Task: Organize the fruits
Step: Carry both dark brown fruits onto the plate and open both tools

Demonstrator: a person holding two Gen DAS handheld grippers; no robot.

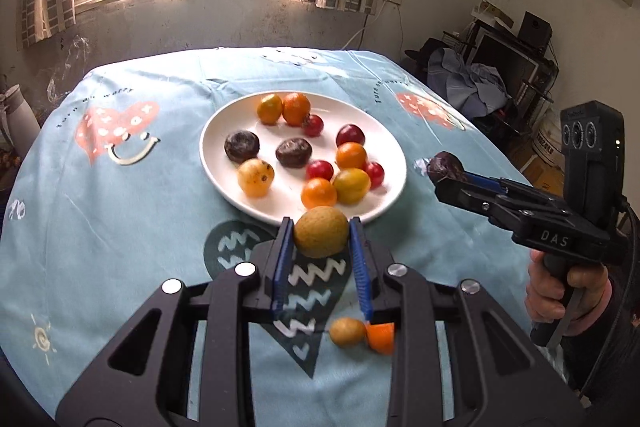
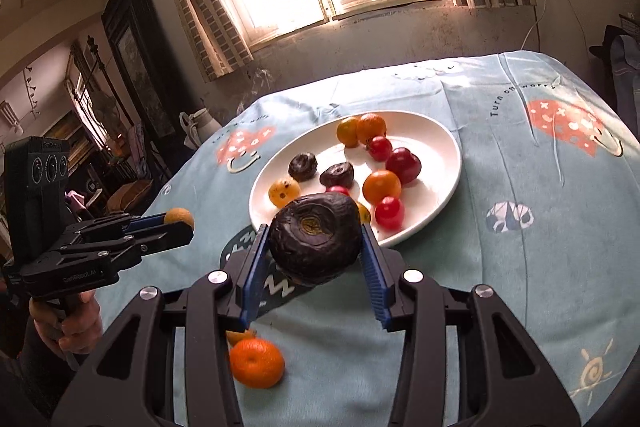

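A white plate point(image 1: 224, 131) in the middle of the table holds several orange, red, yellow and dark fruits. My left gripper point(image 1: 321, 233) is shut on a tan round fruit point(image 1: 321, 233) just above the plate's near rim; it also shows in the right wrist view point(image 2: 179, 215). My right gripper point(image 2: 314, 247) is shut on a dark wrinkled fruit point(image 2: 314, 239), held above the cloth in front of the plate point(image 2: 440, 147); in the left wrist view this fruit point(image 1: 446, 167) hangs right of the plate.
A small tan fruit point(image 1: 347, 331) and an orange mandarin point(image 1: 381, 337) lie on the blue patterned tablecloth point(image 1: 120, 207) near the front edge; the mandarin point(image 2: 256, 363) shows under my right gripper. A white jug point(image 1: 20, 111) stands off the table's left.
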